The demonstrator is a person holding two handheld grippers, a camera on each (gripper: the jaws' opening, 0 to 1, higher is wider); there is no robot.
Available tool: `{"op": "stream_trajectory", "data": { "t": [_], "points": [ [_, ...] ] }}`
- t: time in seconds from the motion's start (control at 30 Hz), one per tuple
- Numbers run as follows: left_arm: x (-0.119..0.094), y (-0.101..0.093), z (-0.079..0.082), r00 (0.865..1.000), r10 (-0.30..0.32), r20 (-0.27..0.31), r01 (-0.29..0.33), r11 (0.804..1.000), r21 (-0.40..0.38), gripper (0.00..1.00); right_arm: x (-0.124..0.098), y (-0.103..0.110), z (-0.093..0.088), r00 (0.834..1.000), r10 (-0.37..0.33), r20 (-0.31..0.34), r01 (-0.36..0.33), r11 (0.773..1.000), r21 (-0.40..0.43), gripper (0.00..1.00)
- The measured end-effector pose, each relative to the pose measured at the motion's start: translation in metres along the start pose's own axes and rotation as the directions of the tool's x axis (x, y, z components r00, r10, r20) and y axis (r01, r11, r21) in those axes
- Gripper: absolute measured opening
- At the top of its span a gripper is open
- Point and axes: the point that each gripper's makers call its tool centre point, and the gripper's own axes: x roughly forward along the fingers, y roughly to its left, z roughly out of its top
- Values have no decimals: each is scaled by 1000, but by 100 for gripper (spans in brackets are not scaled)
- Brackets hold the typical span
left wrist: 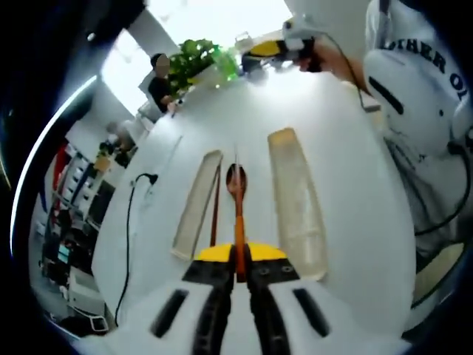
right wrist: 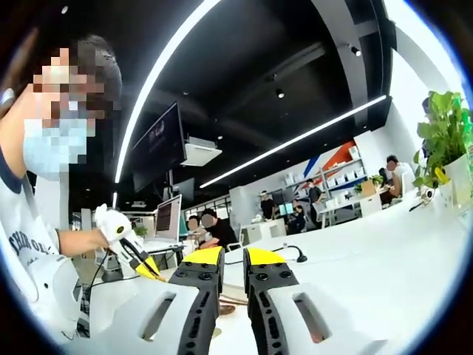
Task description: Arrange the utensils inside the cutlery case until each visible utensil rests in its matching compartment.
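Note:
My left gripper [left wrist: 239,262] is shut on the orange handle of a wooden spoon [left wrist: 237,194]. The spoon's bowl points away over the white table [left wrist: 325,118]. A narrow translucent case compartment [left wrist: 196,205] lies to the spoon's left, with brown chopsticks [left wrist: 215,211] along its inner side. A wider translucent compartment [left wrist: 297,201] lies to the right. My right gripper [right wrist: 233,259] is held up off the table, jaws close together with nothing between them. It also appears at the table's far end [left wrist: 284,46] in a person's hand. The left gripper [right wrist: 144,268] appears at lower left in a gloved hand.
A black cable [left wrist: 131,214] runs along the table's left side. A green plant [left wrist: 196,58] stands at the far edge. The person in a white printed shirt [left wrist: 414,81] stands at the right. Desks, a laptop [right wrist: 168,218] and seated people fill the room behind.

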Motion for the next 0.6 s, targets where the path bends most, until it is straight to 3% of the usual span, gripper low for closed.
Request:
{"op": "stream_trajectory", "data": {
  "t": [0.27, 0.47, 0.6],
  "points": [
    [-12, -23, 7, 999, -22, 38, 22, 1000, -22, 4, -2, 0, 0, 1000, -7, -3, 7, 1000, 4, 10],
    [-8, -37, 2, 997, -65, 34, 66, 997, -33, 5, -1, 3, -2, 1000, 1, -4, -1, 1000, 15, 10],
    [-10, -42, 7, 995, -72, 71, 75, 997, -37, 5, -1, 5, -3, 1000, 1, -9, -1, 1000, 14, 10]
  ]
}}
